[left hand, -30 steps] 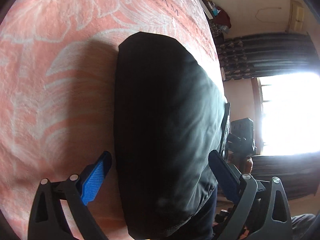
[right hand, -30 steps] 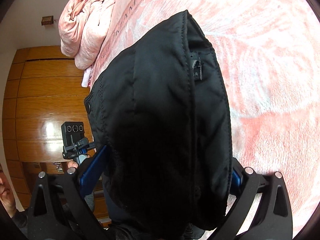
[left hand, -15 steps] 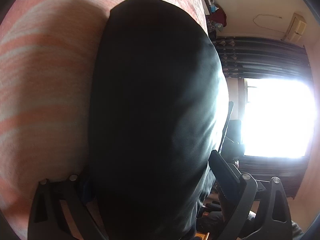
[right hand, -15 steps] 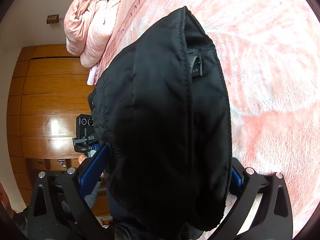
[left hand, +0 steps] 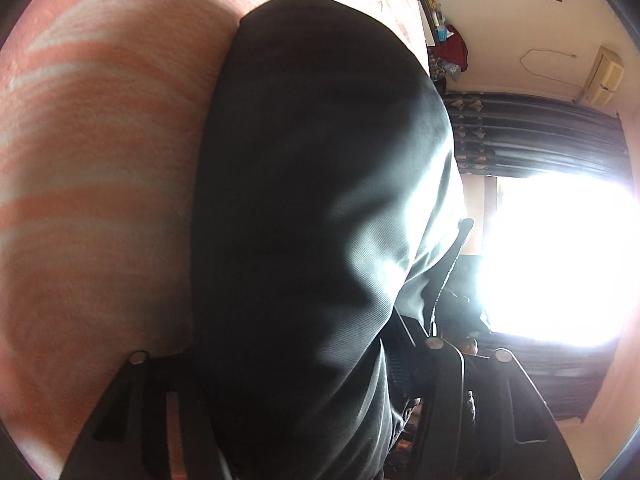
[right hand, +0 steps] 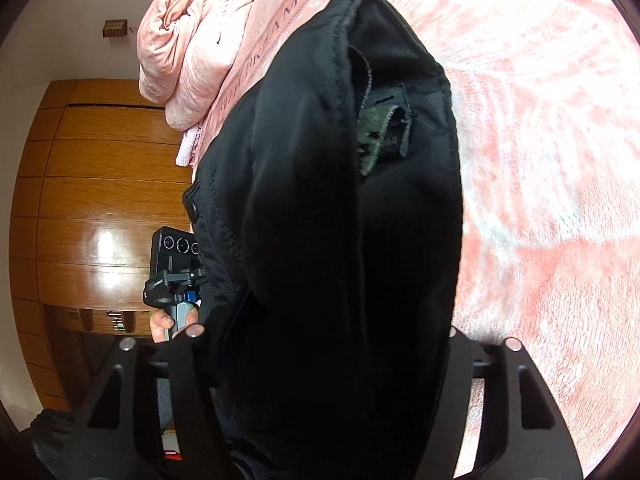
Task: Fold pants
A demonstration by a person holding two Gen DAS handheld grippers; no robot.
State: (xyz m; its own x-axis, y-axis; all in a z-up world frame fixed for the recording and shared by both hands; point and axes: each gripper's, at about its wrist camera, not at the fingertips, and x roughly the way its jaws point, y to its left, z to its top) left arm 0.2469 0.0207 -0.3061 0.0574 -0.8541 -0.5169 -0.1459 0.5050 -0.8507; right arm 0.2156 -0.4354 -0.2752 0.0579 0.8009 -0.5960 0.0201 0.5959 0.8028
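The black pants lie folded on a pink patterned bedspread. In the left wrist view they fill the middle and run down between the fingers of my left gripper, which has closed in on the cloth; its fingertips are hidden under it. In the right wrist view the pants show stitched seams and a small label. My right gripper has its fingers around the near end of the bundle, fingertips hidden. The left gripper's handle and the hand holding it show in the right wrist view.
A rolled pink blanket lies at the far edge of the bed. A wooden wardrobe stands beyond it. A bright window with dark curtains is on the other side.
Both grippers have moved forward onto the pants, which now fill more of each view. The blue finger pads seen earlier are now covered by cloth, and the fingers have drawn closer together.
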